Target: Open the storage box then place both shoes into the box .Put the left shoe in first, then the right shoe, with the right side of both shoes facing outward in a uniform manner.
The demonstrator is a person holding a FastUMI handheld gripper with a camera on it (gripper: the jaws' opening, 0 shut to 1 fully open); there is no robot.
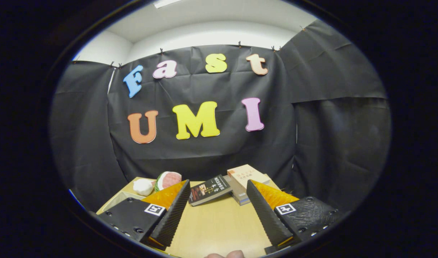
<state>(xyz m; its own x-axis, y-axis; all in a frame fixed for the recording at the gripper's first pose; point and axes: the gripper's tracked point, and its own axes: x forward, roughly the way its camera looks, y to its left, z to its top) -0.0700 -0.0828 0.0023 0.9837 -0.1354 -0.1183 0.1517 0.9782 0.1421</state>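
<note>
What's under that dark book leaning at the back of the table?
The dark book leans on a stack of lighter books; beneath is the wooden table. What lies under the stack is covered. The open tongs hold nothing.

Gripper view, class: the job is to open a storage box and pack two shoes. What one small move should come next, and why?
Probably tilt the claw downward and scan the table. Its fingers stand open on nothing, aimed mostly at the booth wall. Just beyond them lie a dark book, stacked books and soft toys; no box or shoe lies ahead to approach yet.
</note>
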